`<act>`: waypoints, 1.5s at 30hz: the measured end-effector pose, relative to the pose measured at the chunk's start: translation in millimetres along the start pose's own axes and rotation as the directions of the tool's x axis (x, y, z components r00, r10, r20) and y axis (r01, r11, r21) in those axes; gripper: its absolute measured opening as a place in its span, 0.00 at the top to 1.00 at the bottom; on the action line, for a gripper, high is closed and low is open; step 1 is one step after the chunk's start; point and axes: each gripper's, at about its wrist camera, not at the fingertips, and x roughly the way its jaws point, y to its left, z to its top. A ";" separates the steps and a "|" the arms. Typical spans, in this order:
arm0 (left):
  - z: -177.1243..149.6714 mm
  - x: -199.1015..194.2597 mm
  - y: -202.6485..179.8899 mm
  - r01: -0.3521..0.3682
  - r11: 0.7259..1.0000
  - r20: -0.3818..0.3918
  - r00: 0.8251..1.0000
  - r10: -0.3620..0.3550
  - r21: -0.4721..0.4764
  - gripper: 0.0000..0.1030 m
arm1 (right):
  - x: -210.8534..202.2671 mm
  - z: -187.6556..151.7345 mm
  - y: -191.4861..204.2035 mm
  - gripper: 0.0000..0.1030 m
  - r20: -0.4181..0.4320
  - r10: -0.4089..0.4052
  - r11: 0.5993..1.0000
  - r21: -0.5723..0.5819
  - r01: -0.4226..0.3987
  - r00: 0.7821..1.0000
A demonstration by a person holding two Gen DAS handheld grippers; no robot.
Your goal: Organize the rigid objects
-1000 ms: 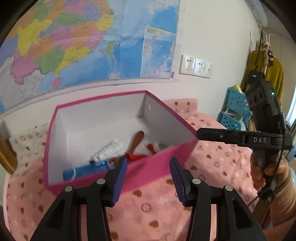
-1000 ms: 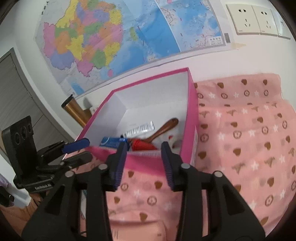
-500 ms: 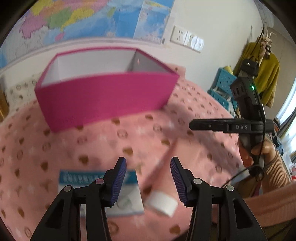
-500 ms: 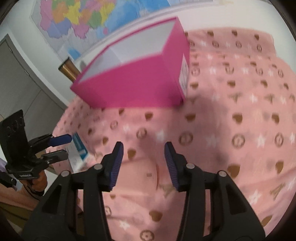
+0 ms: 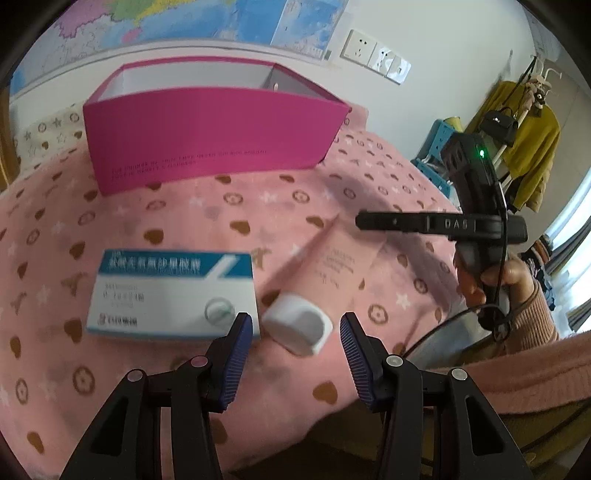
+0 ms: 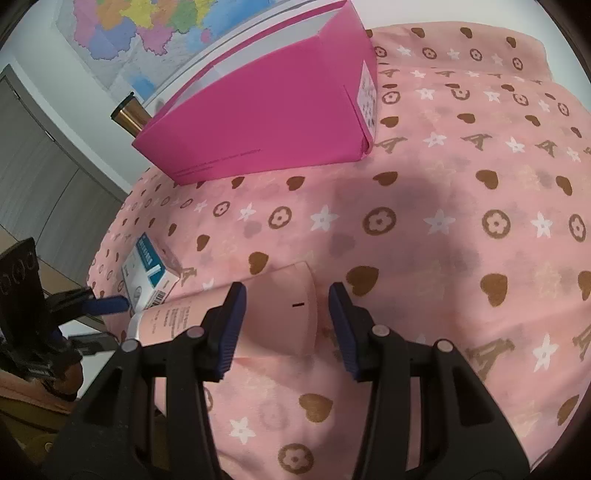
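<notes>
Pink cloth point(image 6: 443, 229) patterned with brown hearts, flowers and stars covers the desk, and a coloured map point(image 5: 207, 18) hangs on the white wall behind it. On this cloth a pink tube point(image 5: 332, 262) lies flat, its white cap point(image 5: 295, 325) toward the near edge and its crimped flat end pointing away toward the box. Just beside the cap, on the left, a white and blue carton point(image 5: 170, 291) lies face up, close to the tube but whether they touch cannot be told. Farther back stands a magenta box point(image 5: 214, 133), open at the top, well apart from both, with a wide bare stretch of cloth between.

The left claw point(image 5: 293, 354) hovers with its fingers spread, the cap sitting just ahead of the gap. The right claw point(image 6: 286, 325) is also spread, its fingers either side of the tube's flat end and not clamped on it. The near edge of the desk falls away right under both claws. To the right of the tube the cloth lies open as far as the far edge.
</notes>
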 end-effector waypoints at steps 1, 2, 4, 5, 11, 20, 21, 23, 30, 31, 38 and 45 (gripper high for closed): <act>0.1 -0.3 0.3 0.008 1.000 -0.006 1.000 -0.008 -0.009 0.51 | 0.2 -0.5 0.9 0.53 -0.001 0.003 1.000 -0.003 -0.003 1.000; -2.0 0.3 0.4 0.022 1.000 -0.013 1.000 -0.022 -0.021 0.51 | 0.5 -0.6 1.5 0.53 -0.002 0.004 1.000 -0.004 -0.004 1.000; -4.3 2.1 -1.5 0.038 0.999 -0.021 0.999 -0.038 -0.026 0.51 | 0.2 -1.3 2.6 0.53 -0.003 0.008 1.000 -0.007 -0.008 1.000; -5.2 3.1 -3.6 0.035 0.999 -0.024 0.999 -0.036 -0.020 0.51 | 0.5 -1.9 3.2 0.53 -0.003 0.010 1.000 -0.009 -0.010 1.000; -3.0 6.5 -11.8 0.039 0.999 -0.027 0.999 -0.039 0.002 0.51 | -0.1 -4.3 4.4 0.53 0.001 0.016 1.000 -0.011 -0.016 1.000; -0.3 10.5 -14.5 0.029 1.000 -0.028 0.999 -0.029 0.010 0.53 | -0.1 -5.2 5.2 0.53 0.000 0.020 1.000 -0.016 -0.020 1.000; 0.5 10.9 -14.3 0.029 1.000 -0.027 0.999 -0.029 0.008 0.53 | -0.1 -5.1 5.3 0.52 -0.001 0.019 1.000 -0.016 -0.019 1.000; 1.9 12.1 -14.1 0.027 1.000 -0.028 0.999 -0.027 0.006 0.53 | -0.2 -4.9 5.5 0.51 0.000 0.012 1.000 -0.018 -0.012 1.000; 14.7 14.5 -8.7 0.041 0.999 -0.011 0.999 -0.041 -0.010 0.53 | -6.0 -6.9 5.0 0.48 0.019 -0.011 1.000 -0.013 0.012 1.000; 16.6 14.9 -8.4 0.041 0.999 -0.007 0.999 -0.041 -0.012 0.53 | -8.0 -6.4 4.9 0.48 0.022 -0.012 1.000 -0.011 0.013 1.000; 31.6 16.6 -6.2 0.012 1.000 0.019 1.000 -0.012 0.002 0.53 | -17.8 -1.0 4.6 0.48 0.055 -0.019 1.000 0.001 0.019 0.998; 51.9 10.0 -2.4 -0.027 1.000 0.073 0.997 0.026 0.012 0.53 | -22.3 7.4 7.7 0.48 0.086 -0.017 1.000 0.000 0.017 0.996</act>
